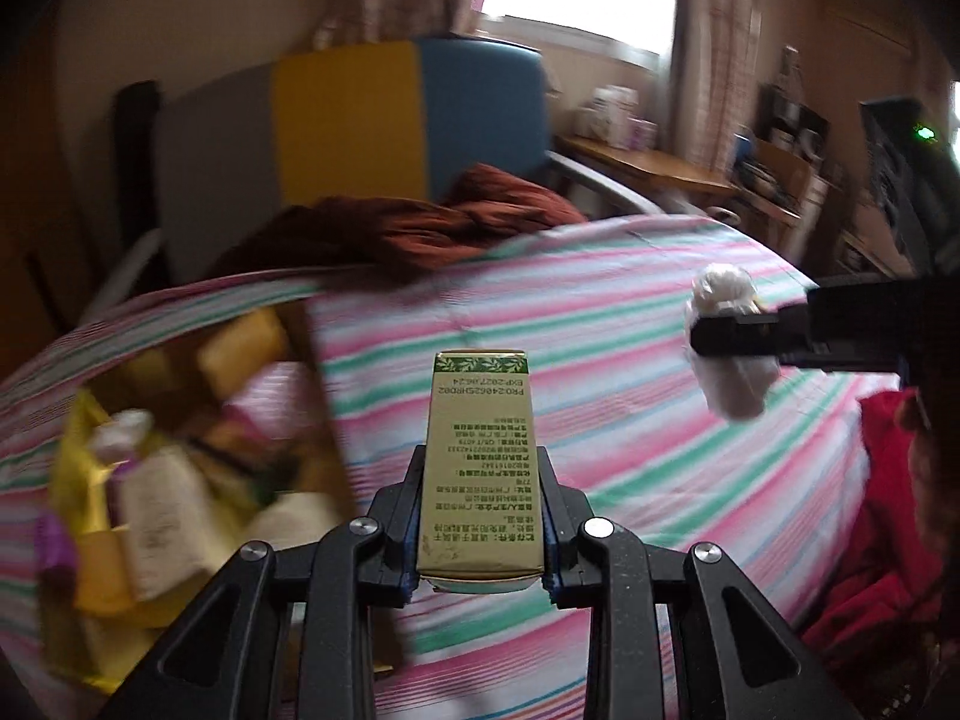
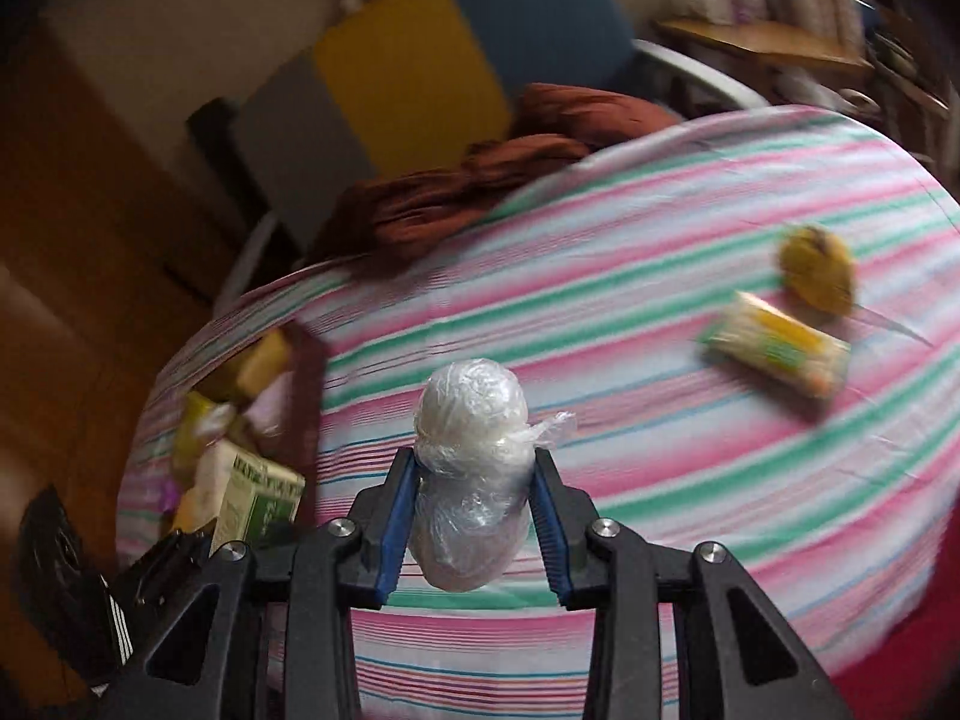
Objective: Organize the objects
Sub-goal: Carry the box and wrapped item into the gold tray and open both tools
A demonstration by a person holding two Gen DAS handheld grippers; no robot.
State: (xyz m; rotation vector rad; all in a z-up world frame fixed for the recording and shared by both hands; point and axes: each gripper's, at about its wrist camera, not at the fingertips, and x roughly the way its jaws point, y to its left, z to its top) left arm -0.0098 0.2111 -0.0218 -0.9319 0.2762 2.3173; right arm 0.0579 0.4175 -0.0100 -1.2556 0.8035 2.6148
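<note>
My left gripper (image 1: 482,468) is shut on a tall gold carton (image 1: 482,450) with a green top band, held above the striped bed. My right gripper (image 2: 474,468) is shut on a white bundle wrapped in clear plastic (image 2: 471,450); it also shows at the right of the left wrist view (image 1: 729,330). A cardboard box (image 1: 324,384) full of yellow and pale packets sits at the left on the bed, also in the right wrist view (image 2: 306,360). The left gripper's carton (image 2: 258,498) shows at lower left there.
On the pink, green and white striped bedspread (image 2: 630,300) lie a round yellow-brown item (image 2: 819,276) and a yellow-green packet (image 2: 780,351) at the right. A brown cloth (image 1: 414,228) lies at the far edge. A red cloth (image 1: 882,480) is at the right.
</note>
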